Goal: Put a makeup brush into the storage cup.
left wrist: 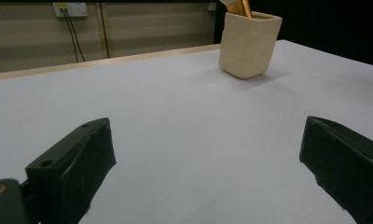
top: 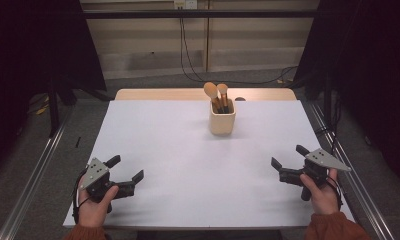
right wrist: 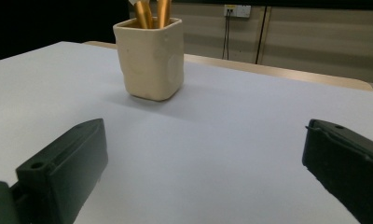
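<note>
— Dark curtains hang either side of the room, and the white table (top: 188, 165) sits lit in the middle. What's on it?

— One cream holder (top: 222, 121), squarish with rounded corners and slightly dented walls, standing upright toward the far edge, a little right of centre. Two makeup brushes (top: 215, 95) stick up out of it, gold handles, tan bristle heads uppermost, leaning a bit to the left.

— And the person's hands?

— Both low at the near edge, well apart from the holder. The left gripper (top: 125, 170) is near the left corner, jaws spread wide with nothing between them. The right gripper (top: 289, 156) is near the right corner, jaws likewise wide and empty, both pointing inward across the bare tabletop.
</note>
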Tool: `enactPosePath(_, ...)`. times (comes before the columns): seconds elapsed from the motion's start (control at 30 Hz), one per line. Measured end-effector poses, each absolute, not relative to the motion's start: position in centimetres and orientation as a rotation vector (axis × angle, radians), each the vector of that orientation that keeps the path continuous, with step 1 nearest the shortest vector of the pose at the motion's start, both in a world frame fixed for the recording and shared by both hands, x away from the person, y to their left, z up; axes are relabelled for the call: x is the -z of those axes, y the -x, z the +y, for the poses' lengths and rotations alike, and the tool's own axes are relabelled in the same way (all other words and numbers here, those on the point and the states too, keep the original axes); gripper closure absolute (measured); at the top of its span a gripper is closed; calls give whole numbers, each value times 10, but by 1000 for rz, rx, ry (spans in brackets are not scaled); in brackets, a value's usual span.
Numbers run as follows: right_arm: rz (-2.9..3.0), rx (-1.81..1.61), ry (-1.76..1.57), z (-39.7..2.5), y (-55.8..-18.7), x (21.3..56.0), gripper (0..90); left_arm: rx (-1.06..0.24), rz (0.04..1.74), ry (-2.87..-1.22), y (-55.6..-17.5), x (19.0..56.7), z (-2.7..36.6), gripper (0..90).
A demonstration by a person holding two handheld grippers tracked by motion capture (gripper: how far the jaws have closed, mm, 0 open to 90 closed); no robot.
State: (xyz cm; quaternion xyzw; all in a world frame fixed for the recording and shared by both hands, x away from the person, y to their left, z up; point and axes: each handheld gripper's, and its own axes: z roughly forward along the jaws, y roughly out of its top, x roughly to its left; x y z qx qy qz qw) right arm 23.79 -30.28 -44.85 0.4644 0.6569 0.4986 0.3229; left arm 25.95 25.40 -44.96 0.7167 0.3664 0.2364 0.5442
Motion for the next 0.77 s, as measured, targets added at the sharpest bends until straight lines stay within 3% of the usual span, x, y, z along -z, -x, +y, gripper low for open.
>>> enactPosePath(0.77,1725,-1333,-1185,-311,-215,454,0,-563,868,-1696,-254,449,254,29)
